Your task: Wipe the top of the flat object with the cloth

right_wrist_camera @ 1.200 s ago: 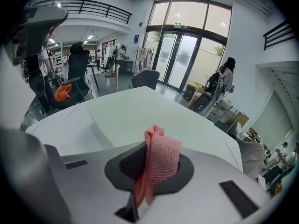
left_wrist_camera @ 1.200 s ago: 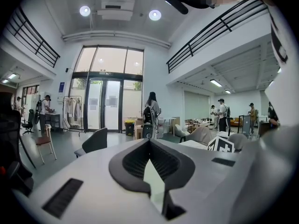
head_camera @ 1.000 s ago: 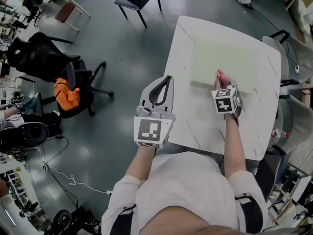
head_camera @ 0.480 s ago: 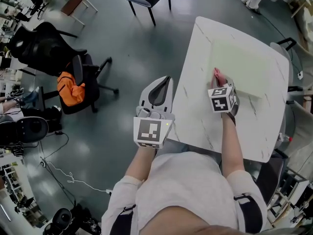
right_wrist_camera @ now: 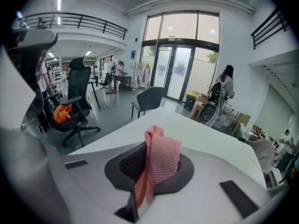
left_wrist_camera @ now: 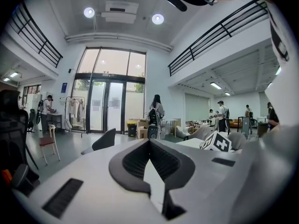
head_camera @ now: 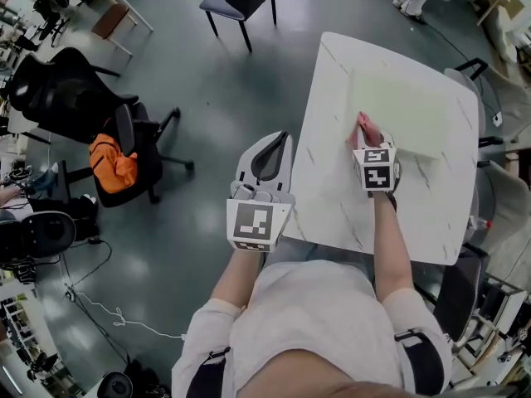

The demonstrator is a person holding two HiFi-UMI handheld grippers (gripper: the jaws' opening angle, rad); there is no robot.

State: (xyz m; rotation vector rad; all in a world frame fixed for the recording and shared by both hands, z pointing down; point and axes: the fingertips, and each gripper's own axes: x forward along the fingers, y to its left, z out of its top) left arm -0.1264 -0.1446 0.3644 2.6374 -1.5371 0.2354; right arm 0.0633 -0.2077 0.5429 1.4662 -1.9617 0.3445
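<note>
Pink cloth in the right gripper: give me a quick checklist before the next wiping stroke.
1. Grip: right gripper jaws shut on the pink cloth: ok.
2. Position: cloth at the left edge of the green flat board: ok.
3. Cloth touching the board: cannot tell.
4. Nothing else lying on the board's top: ok.
5. Left gripper off the table, shut, holding nothing: ok.

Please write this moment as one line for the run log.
right claw: shut on pink cloth | cloth: at near-left corner of green board | left claw: shut, empty, beside table
</note>
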